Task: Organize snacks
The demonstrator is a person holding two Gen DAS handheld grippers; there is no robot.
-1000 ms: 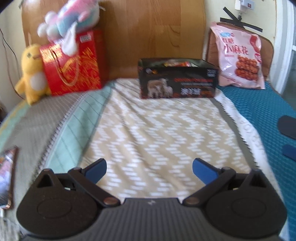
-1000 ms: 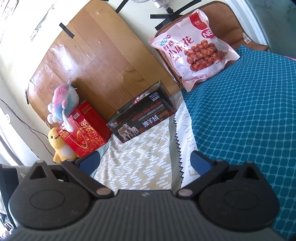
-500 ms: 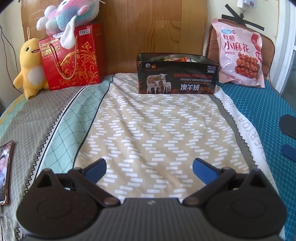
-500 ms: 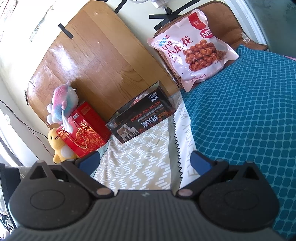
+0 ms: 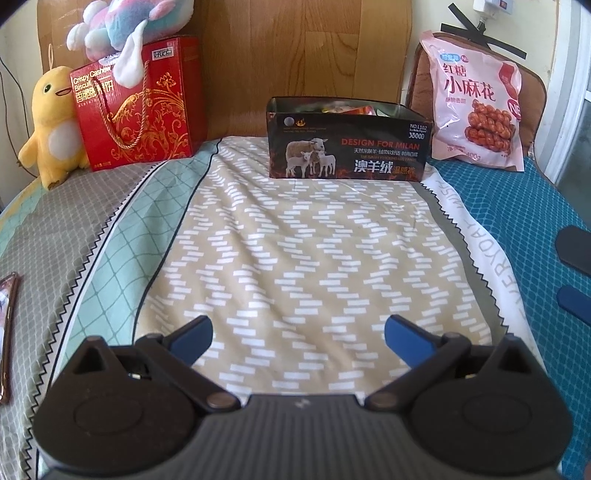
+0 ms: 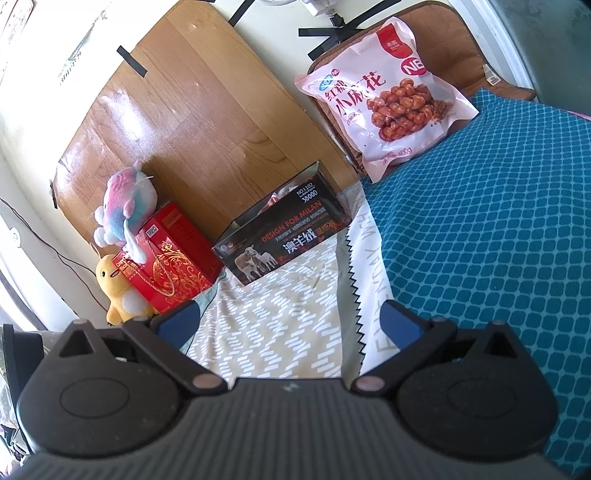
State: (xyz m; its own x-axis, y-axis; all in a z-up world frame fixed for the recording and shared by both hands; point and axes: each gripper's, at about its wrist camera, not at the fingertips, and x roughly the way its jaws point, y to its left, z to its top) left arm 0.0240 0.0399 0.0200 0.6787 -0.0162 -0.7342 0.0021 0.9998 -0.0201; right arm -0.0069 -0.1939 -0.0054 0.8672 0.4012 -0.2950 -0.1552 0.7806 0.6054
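A black open-top box (image 5: 347, 146) printed with sheep stands at the head of the bed, with snack packets showing inside; it also shows in the right wrist view (image 6: 284, 238). A pink snack bag (image 5: 478, 101) leans on a brown cushion to its right, also in the right wrist view (image 6: 388, 99). A red biscuit gift box (image 5: 136, 107) stands to the left, also in the right wrist view (image 6: 171, 258). My left gripper (image 5: 297, 338) is open and empty above the beige blanket. My right gripper (image 6: 290, 321) is open and empty, well short of the black box.
A yellow plush duck (image 5: 55, 125) and a pastel plush toy (image 5: 129, 22) sit by the red box. A wooden headboard (image 5: 303, 55) rises behind. A phone (image 5: 7, 325) lies at the left edge. A teal cover (image 6: 498, 221) spreads on the right.
The left gripper's view has steadied and sits slightly closer to the black box. The right gripper has barely moved. Both stay open.
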